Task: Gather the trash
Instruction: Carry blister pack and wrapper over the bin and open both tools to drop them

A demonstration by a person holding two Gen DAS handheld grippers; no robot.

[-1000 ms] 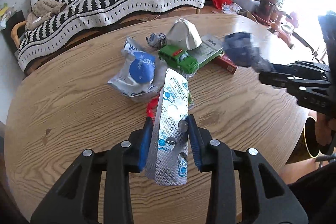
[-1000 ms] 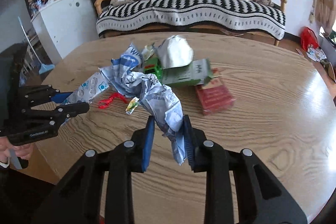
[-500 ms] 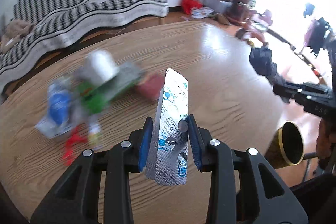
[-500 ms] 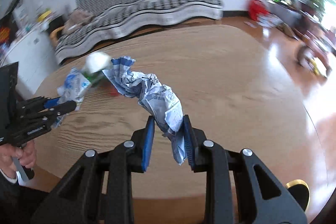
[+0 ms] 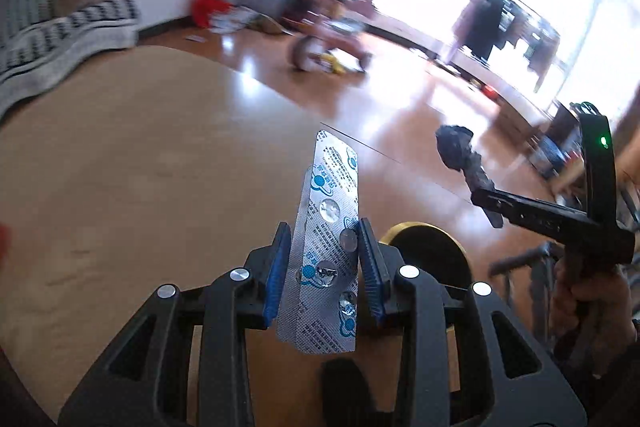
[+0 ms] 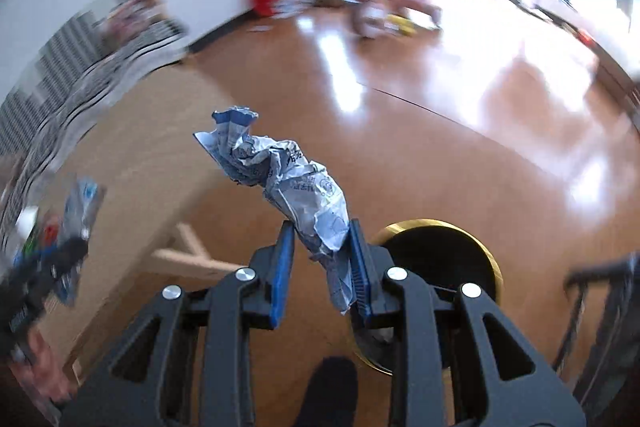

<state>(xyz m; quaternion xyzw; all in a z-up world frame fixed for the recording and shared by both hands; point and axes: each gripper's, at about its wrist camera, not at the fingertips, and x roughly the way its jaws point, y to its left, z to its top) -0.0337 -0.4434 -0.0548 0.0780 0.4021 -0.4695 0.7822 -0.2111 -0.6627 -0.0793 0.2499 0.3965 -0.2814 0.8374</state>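
Note:
My left gripper (image 5: 324, 255) is shut on a silver pill blister strip (image 5: 326, 227) with blue print, held upright over the table's right edge. My right gripper (image 6: 322, 259) is shut on a crumpled blue and white wrapper (image 6: 288, 187); it also shows in the left wrist view (image 5: 492, 203), dark against the light. A round bin with a gold rim (image 6: 440, 251) stands on the floor just beyond both grippers, its dark opening (image 5: 428, 251) partly hidden behind my fingers.
The round wooden table (image 5: 120, 167) lies to the left, its leg frame (image 6: 192, 255) below. Blurred leftover trash (image 6: 52, 227) sits far left on it. A shiny wood floor (image 6: 460, 99), a tricycle (image 5: 328, 47) and a metal chair frame (image 6: 600, 307) are nearby.
Both grippers have swung right, away from the trash pile on the table and out over its edge, each still holding its item. The gold-rimmed bin now sits just ahead of them.

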